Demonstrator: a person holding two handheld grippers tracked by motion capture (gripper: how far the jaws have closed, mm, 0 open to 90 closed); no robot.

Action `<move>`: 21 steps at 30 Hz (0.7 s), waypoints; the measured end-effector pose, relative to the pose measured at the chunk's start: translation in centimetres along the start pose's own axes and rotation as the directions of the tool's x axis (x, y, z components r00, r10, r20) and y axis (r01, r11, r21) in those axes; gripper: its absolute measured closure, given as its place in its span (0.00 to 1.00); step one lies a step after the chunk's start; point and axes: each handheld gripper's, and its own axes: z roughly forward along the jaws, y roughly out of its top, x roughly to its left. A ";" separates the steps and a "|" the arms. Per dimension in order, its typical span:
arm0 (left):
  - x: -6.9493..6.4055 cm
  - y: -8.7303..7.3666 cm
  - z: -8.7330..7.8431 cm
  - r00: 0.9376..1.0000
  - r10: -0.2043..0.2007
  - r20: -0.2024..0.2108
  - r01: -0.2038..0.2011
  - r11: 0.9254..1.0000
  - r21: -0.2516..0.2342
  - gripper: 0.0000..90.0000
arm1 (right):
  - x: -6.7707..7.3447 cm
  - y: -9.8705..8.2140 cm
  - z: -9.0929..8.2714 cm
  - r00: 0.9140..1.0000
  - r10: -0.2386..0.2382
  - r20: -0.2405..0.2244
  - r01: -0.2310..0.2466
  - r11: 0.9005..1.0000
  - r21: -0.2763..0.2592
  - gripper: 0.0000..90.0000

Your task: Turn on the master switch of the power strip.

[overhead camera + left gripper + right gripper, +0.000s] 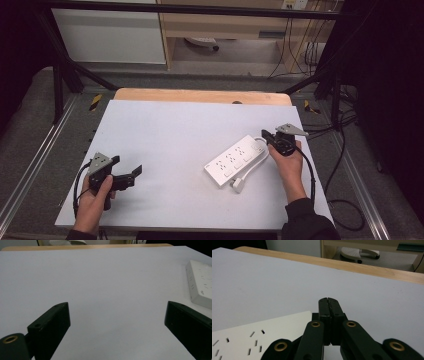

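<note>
Power strip [236,160] on table [165,135]; right tool [267,135] closed, empty, at its end; left tool [129,170] wide open, empty.

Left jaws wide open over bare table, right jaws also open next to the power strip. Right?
Not quite. The right gripper is shut: in the right gripper view its two jaws press together, with nothing between them, beside the end of the white power strip. The rest holds: the left gripper has its jaws spread wide over bare table, as the left gripper view shows.
</note>
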 end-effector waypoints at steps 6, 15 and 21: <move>0.1 0.0 -0.3 1.000 -0.010 -0.010 0.010 1.000 -0.008 0.07 | -0.4 -0.4 -0.3 1.000 0.013 0.002 -0.013 1.000 -0.002 1.00; 0.1 -0.1 -0.3 1.000 -0.007 -0.012 0.007 1.000 0.003 0.07 | -0.4 -0.7 -0.9 1.000 0.029 -0.005 -0.029 1.000 -0.005 1.00; 0.2 -0.1 -0.2 1.000 -0.008 -0.017 0.008 1.000 0.003 0.07 | 0.1 -0.9 -0.6 1.000 0.005 -0.016 -0.004 1.000 0.020 1.00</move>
